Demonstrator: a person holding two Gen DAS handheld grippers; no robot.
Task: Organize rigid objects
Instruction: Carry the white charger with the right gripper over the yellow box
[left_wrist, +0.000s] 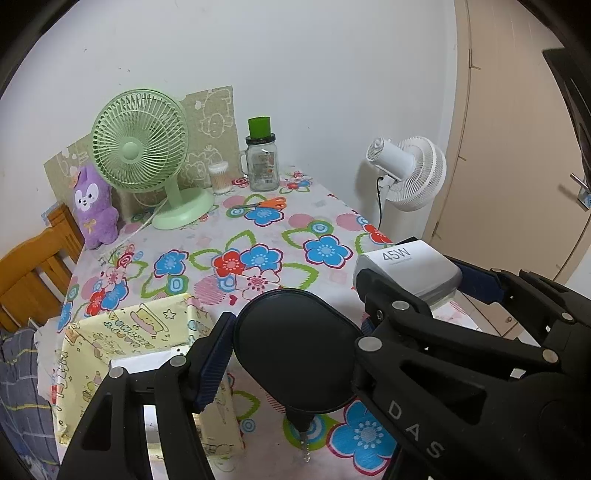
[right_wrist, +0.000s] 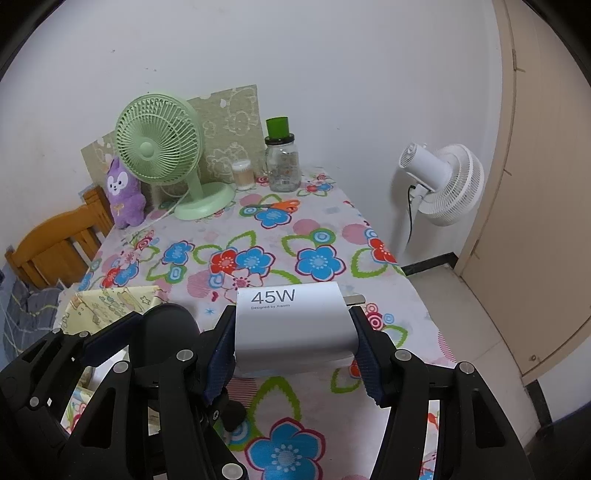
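right wrist view: right gripper (right_wrist: 295, 343) clamps 45w charger (right_wrist: 293, 325); left gripper (left_wrist: 291, 354) clamps black oval object (left_wrist: 299, 350). both aloft, neither yet in the patterned box (left_wrist: 147, 325).

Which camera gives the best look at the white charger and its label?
The right wrist view: the white charger sits centred between the right gripper pads, 45W label facing the lens. The left wrist view shows it off to the side, angled and partly hidden.

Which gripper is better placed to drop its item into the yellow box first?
Probably the left gripper: its black oval object hangs right beside the yellow box. The right gripper, holding the 45W charger, sits farther from it.
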